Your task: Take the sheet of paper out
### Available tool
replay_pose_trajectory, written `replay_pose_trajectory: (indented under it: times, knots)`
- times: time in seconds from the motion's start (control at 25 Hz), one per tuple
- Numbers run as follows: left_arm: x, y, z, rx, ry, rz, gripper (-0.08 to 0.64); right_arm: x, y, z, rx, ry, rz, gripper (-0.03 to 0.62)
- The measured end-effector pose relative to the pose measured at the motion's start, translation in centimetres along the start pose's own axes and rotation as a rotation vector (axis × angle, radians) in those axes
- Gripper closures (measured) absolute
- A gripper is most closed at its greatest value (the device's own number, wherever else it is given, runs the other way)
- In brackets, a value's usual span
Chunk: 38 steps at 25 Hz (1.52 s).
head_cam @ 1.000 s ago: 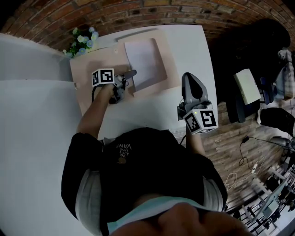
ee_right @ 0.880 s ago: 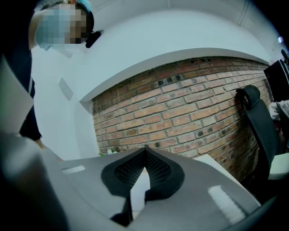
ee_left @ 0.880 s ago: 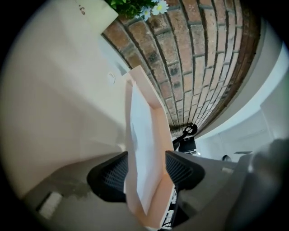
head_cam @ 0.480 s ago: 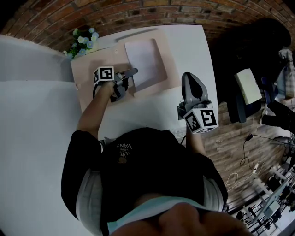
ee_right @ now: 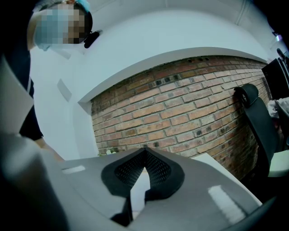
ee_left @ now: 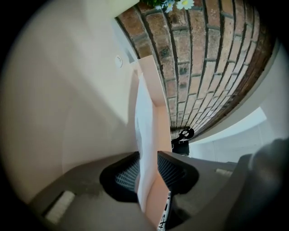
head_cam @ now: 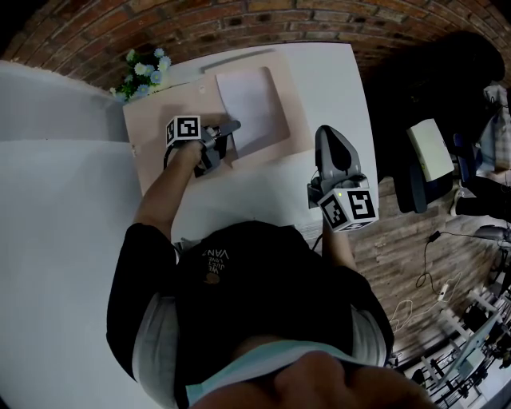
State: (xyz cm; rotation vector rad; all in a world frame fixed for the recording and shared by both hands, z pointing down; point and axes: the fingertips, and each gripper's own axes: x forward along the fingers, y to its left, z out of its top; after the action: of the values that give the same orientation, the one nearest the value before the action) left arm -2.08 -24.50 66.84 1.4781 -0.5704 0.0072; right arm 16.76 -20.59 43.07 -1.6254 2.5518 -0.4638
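A white sheet of paper (head_cam: pixel 249 100) lies in the pocket of an open pink folder (head_cam: pixel 152 136) on the white table (head_cam: pixel 335 80). My left gripper (head_cam: pixel 230 127) is at the sheet's near left edge. In the left gripper view the sheet (ee_left: pixel 145 135) and the folder's pink edge (ee_left: pixel 156 198) run between the ribbed pads (ee_left: pixel 174 171), and my left gripper (ee_left: pixel 147 173) has its jaws closing around them, not clamped. My right gripper (head_cam: pixel 326 136) hangs over the table's right side, away from the folder. In the right gripper view my right gripper (ee_right: pixel 145 158) is shut and holds nothing.
A small bunch of flowers (head_cam: pixel 142 70) stands at the table's far left corner against the brick wall (head_cam: pixel 239 24). A black office chair (ee_right: pixel 257 122) stands to the right. Boxes and cables (head_cam: pixel 427 152) lie on the wooden floor right of the table.
My left gripper has edged slightly right toward the sheet and rolled a little. The right gripper has not moved.
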Motion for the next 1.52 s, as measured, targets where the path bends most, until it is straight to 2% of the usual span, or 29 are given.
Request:
replay_pose_trajectory:
  times: [0.32,0.84,1.52]
  knots:
    - [-0.3,0.8,0.0,0.038,-0.004,0.032,0.554,0.1,-0.1,-0.1,-0.001,0.002,-0.001,0.592]
    - [-1.8,1.1,0.1,0.152,0.017,0.091,0.558,0.1,0.7,0.0,-0.003,0.004,0.016,0.592]
    - [-5.3,0.8,0.1,0.244,0.007,0.131,0.558,-0.4,2.6,0.0,-0.011,-0.001,0.044,0.592]
